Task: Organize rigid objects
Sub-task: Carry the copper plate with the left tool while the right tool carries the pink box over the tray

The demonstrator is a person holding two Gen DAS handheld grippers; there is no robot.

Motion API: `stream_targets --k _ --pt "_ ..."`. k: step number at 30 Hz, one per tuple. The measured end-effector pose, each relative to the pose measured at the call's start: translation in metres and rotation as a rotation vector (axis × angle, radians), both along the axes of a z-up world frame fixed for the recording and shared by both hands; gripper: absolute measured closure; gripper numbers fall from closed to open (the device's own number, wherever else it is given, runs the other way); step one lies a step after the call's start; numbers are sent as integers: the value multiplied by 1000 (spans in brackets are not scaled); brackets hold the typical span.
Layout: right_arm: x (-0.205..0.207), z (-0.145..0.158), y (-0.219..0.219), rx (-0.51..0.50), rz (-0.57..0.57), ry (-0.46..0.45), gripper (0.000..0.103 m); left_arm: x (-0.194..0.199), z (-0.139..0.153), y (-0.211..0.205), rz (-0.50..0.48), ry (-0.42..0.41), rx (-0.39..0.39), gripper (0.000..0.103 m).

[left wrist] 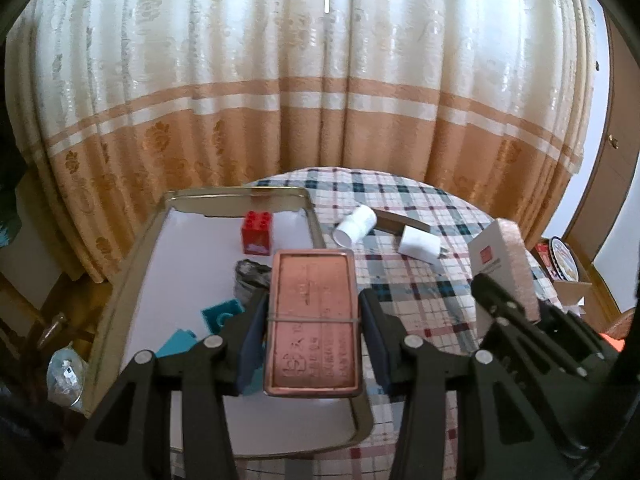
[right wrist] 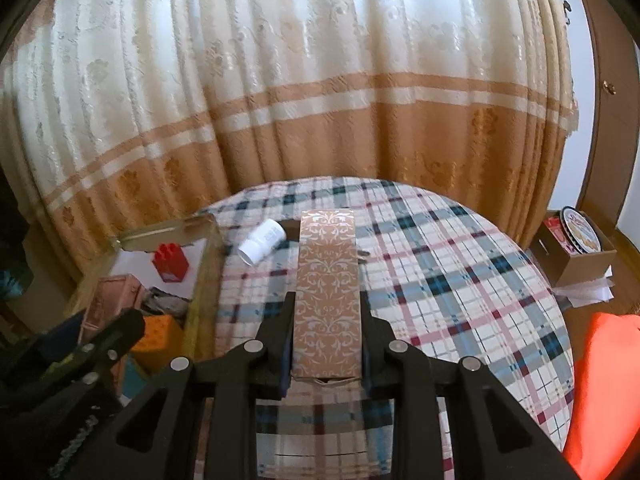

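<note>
My left gripper [left wrist: 313, 312] is shut on a flat copper-coloured tin [left wrist: 313, 320] and holds it above the right edge of a metal tray [left wrist: 128, 264]. In the tray lie a red toy block [left wrist: 256, 233], a grey crumpled lump [left wrist: 250, 278] and teal pieces [left wrist: 220, 316]. My right gripper [right wrist: 326, 312] is shut on a tall tan box with white floral print [right wrist: 327, 292], held above the plaid table [right wrist: 460, 280]. The same box [left wrist: 502, 268] shows at the right of the left wrist view. The tin [right wrist: 114, 300] shows at the left of the right wrist view.
A white cylinder [left wrist: 356, 225] and a white charger plug [left wrist: 420, 245] lie on the table [left wrist: 420, 292] beyond the tray. A brown strip [left wrist: 400, 222] lies between them. A curtain [left wrist: 320, 80] hangs behind. A cardboard box with a plate [right wrist: 576, 248] stands at the right.
</note>
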State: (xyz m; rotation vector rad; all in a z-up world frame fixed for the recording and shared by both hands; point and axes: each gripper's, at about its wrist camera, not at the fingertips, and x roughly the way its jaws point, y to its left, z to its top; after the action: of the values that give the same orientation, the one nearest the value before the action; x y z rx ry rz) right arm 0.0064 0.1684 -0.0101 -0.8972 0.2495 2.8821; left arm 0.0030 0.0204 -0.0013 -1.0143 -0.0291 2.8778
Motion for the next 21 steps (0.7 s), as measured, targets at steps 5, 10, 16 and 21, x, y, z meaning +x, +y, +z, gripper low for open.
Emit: stream_targets --k 5,10,16,21 --pt "-2 9 -15 8 41 21 75 -3 3 -12 27 5 1 57" --pt "-6 20 -29 12 73 44 75 -5 6 -25 57 14 6 57" --pt "-15 31 -46 21 112 69 75 -10 9 -41 88 19 6 57" --pt "-21 38 -63 24 146 81 75 -16 9 -55 111 17 1 57"
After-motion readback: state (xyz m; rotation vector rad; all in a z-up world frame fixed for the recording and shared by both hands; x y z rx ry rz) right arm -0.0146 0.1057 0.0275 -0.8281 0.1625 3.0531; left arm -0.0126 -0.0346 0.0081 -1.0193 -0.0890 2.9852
